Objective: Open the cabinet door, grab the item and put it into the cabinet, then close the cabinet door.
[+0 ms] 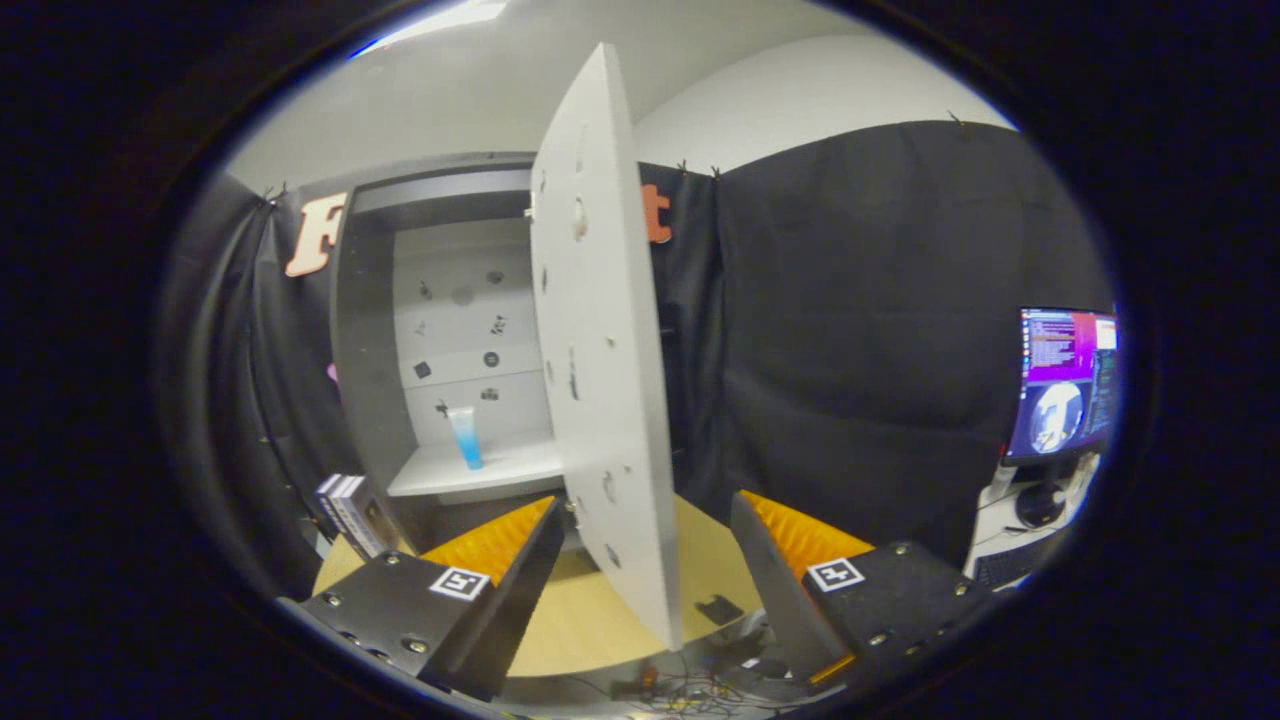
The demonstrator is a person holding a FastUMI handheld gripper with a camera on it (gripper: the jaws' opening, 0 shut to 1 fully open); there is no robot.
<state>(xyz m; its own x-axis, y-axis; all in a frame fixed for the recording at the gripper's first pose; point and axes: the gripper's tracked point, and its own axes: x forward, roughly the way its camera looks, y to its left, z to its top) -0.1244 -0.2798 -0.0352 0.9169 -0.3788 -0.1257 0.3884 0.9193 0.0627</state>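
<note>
Cabinet (365, 330) stands at the far side of the desk (590, 610), its white door (600, 350) swung out wide and seen nearly edge-on, the free edge reaching toward the gripper (640, 560). Fingers spread wide, holding nothing; the door's lower edge sits in the gap between them, apparently touching neither, though how near it is I cannot tell. The item, a small blue tube (465, 437), stands upright on the cabinet's lower shelf (480, 470), near the shelf's front edge and well beyond the left finger. So by the look of things, door opened and item stowed; the step in hand is closing the door. Next move, as I judge it: bring one finger against the door's outer face, or pinch its free edge, and sweep it round on its hinge toward the cabinet front until it seats. Needs a steady arc following the hinge. Stack of books (350, 510) at the desk's far left corner beside the cabinet; a lit monitor (1065, 385) off to the right, beyond the desk.
</note>
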